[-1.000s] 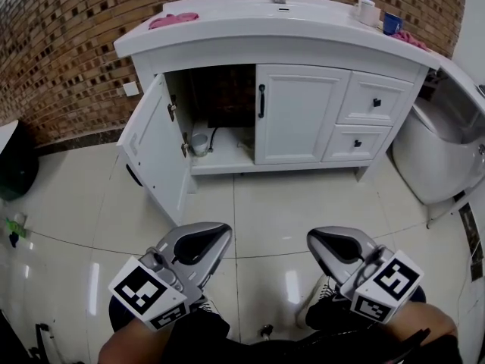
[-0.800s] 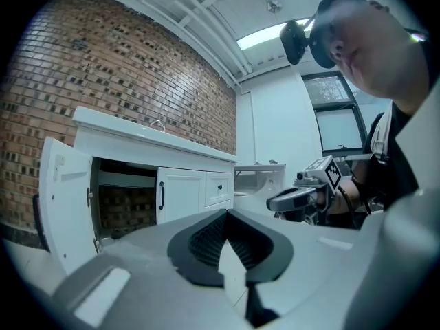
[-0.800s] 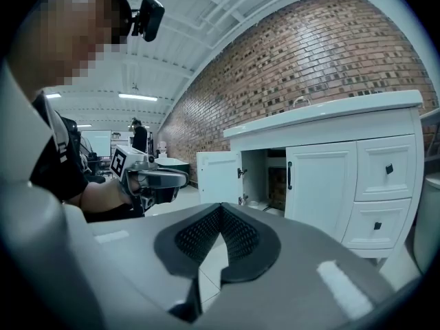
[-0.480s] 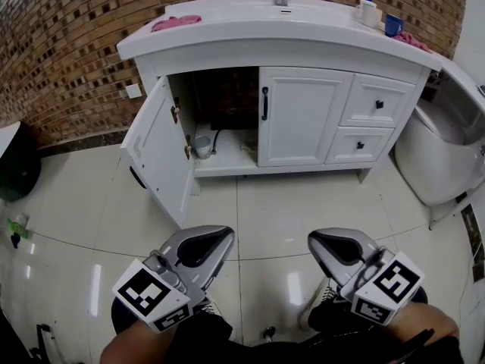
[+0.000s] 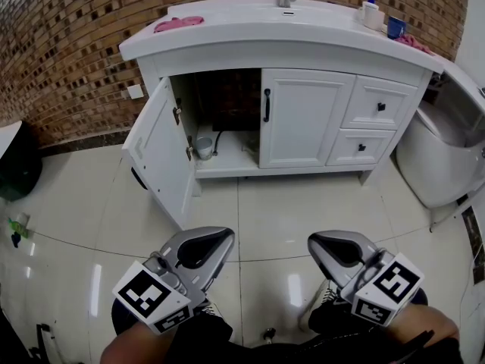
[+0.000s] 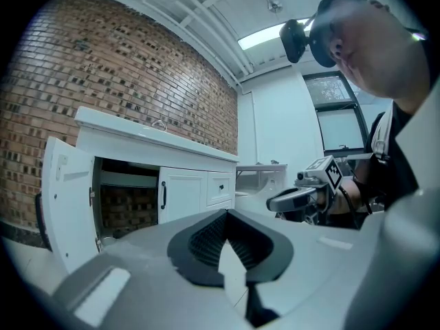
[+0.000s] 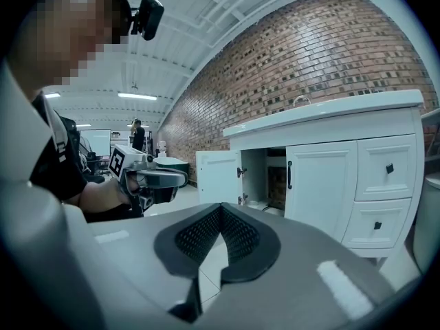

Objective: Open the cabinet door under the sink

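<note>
2 grippers: the left gripper and right gripper hover side by side above the tiled floor, close to the person and well apart from the vanity. I judge this a rest pose, as there is nothing within reach to pull.
Left jaws: clenched together, nothing between them.
Right jaws: likewise pressed together and empty.
Cabinet door: the cabinet door under the sink stands swung wide to the left on its hinges, leaving the dark compartment open to view.
Inside: 1 dark hose and a pale fitting sit on the shelf.
Neighbour: 1 right door is closed, its black handle free.
Progress: the opening looks finished, which likely explains the idle, closed tools.
</note>
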A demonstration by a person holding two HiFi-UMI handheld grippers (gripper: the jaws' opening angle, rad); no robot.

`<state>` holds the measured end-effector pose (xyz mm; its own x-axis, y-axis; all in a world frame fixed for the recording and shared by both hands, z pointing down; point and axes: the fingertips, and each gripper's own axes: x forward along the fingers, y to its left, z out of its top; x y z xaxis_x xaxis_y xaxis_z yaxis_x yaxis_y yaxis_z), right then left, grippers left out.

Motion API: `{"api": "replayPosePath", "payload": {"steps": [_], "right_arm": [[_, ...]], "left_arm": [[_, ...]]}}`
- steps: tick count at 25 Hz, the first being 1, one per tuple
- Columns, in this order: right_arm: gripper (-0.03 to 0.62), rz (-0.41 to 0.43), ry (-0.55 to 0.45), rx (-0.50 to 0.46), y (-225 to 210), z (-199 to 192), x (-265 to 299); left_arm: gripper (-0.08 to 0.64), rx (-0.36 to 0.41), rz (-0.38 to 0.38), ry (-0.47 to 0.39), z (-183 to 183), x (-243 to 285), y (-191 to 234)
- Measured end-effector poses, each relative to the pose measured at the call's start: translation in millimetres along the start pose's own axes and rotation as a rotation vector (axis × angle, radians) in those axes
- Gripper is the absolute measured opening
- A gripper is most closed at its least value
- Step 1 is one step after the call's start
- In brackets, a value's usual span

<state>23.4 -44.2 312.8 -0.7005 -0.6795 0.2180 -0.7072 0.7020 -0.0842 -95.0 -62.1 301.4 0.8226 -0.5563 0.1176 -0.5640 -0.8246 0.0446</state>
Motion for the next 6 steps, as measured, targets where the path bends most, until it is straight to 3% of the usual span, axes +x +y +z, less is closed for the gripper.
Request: {"api": "replayPosePath", "payload": {"steps": [6], "right_arm": [[0.008,-0.002,0.002,-0.006,-0.5,0.8,-2.6]], "left_arm": [[0.006,-0.001,-0.004,0.004,-2.2,2.1,-2.7]]}}
